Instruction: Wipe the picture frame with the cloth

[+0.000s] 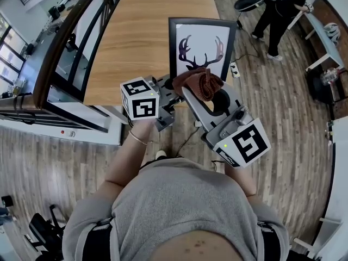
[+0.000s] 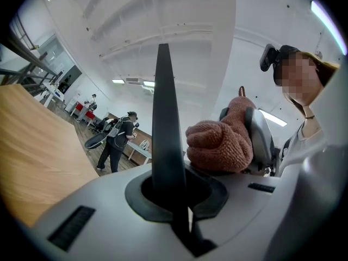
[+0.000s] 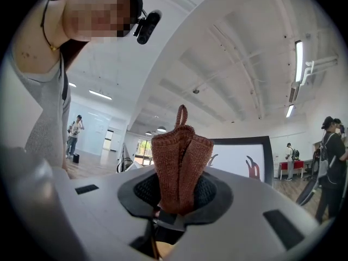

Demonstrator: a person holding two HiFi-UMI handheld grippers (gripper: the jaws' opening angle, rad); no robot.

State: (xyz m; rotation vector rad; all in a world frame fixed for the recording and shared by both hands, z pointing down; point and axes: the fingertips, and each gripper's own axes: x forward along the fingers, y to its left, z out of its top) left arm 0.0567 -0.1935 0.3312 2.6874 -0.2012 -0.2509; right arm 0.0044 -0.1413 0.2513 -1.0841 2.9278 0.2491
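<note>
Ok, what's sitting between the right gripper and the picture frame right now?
Only the brown cloth, clamped in the right gripper's jaws. The head view shows it bunched at the picture frame's lower edge. Contact can't be confirmed.

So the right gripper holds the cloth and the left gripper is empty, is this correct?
Not quite. The left gripper is not empty: its jaws are shut on the frame, at its edge, as the left gripper view shows. The right gripper does hold the cloth.

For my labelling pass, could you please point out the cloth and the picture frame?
cloth [image 3: 181,167], right gripper view, its bunched middle.
picture frame [image 1: 202,22], head view, its black top edge.
</note>
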